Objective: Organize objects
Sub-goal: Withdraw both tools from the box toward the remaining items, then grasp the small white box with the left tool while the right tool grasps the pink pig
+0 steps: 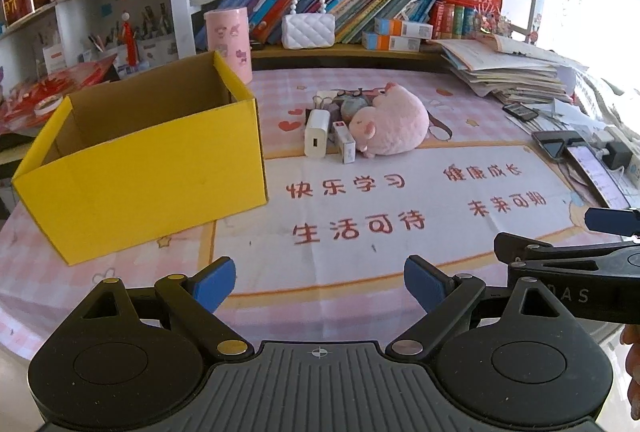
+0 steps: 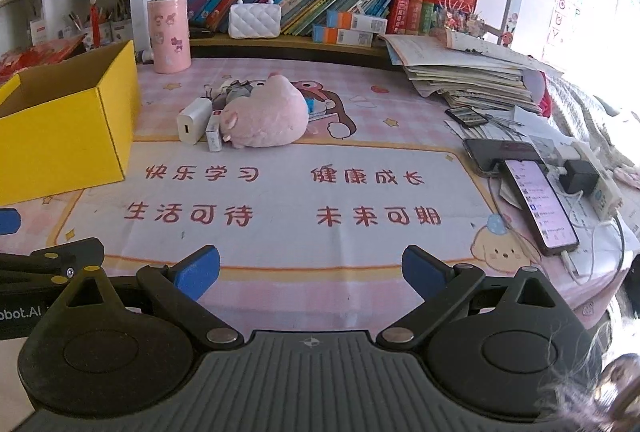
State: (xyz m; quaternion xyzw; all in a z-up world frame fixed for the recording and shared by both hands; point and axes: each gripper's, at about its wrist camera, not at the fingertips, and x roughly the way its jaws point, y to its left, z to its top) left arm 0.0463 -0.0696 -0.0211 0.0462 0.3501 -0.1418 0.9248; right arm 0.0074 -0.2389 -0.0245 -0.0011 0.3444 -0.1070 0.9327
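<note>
An open yellow cardboard box (image 1: 152, 167) stands on the left of the desk; it also shows in the right wrist view (image 2: 68, 123). A pile lies mid-desk: a pink plush pig (image 1: 390, 123) (image 2: 266, 117), a white charger (image 1: 317, 132) (image 2: 194, 119), a small white-and-red box (image 1: 345, 141) (image 2: 214, 135) and smaller items behind. My left gripper (image 1: 320, 280) is open and empty near the desk's front edge. My right gripper (image 2: 312, 272) is open and empty beside it, well short of the pile.
A pink cylinder (image 2: 169, 35) stands behind the box. A white quilted purse (image 2: 255, 17) sits on the low shelf with books. A paper stack (image 2: 468, 71), phones (image 2: 536, 203) and chargers with cables lie at the right.
</note>
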